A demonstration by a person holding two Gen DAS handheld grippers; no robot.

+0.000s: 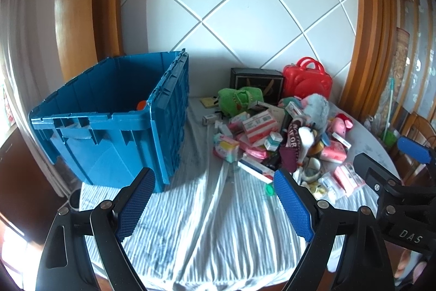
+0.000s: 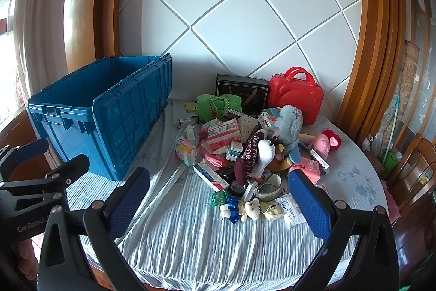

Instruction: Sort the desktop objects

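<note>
The blue crate [image 2: 114, 124] at ten o'clock looks like hard, ribbed plastic with a slight sheen. The striped tablecloth [image 2: 207, 244] at six o'clock is crinkled, matt fabric. The red case [image 2: 297, 97] at one o'clock is glossy moulded plastic. The grey toy [image 2: 288, 122] beside it is fluffy plush. The gripper pads [image 1: 136, 203] carry a rough, knurled blue texture on matt black arms.

A white wall [image 2: 245, 18] with diagonal grooves fills the upper centre, framed by curved wooden trim [image 2: 81, 18]. Pale curtains [image 2: 38, 18] hang at far left; a wooden chair [image 2: 417, 168] stands at lower right.
</note>
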